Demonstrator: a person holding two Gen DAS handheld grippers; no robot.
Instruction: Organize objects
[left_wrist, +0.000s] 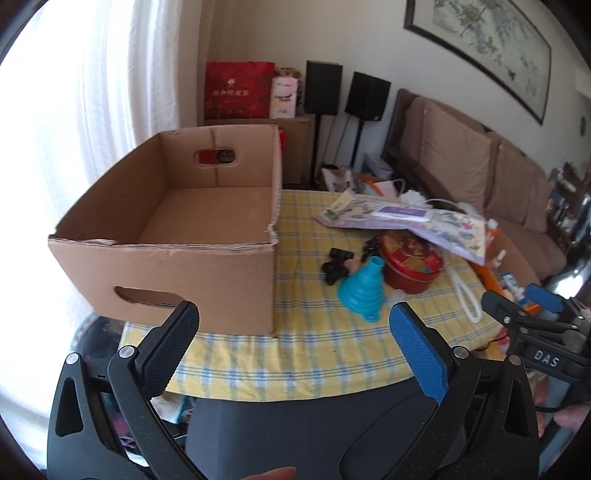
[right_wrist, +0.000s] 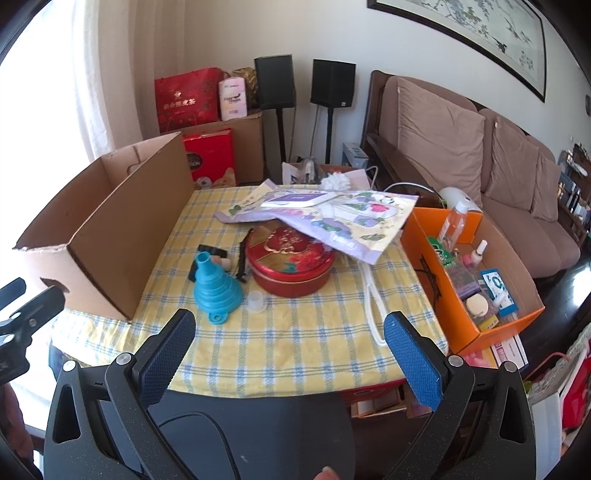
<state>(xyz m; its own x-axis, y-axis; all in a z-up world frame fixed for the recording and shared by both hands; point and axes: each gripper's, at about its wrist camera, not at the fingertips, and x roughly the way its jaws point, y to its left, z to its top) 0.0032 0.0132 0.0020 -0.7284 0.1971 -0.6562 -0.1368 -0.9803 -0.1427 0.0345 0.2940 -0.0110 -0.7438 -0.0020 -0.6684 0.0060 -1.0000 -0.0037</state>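
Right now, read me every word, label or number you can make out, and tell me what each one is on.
"DAS": white letters on the black right gripper.
Gold characters on the red gift bag: too blurred to read.
Print on the pink-and-white pack: too small.
Red round tin lid: ornament, no legible words.

One cardboard box (left_wrist: 162, 258), one orange box (right_wrist: 476, 317), one blue funnel (right_wrist: 216, 284), one red tin (right_wrist: 291, 262), two speakers (right_wrist: 275, 81).
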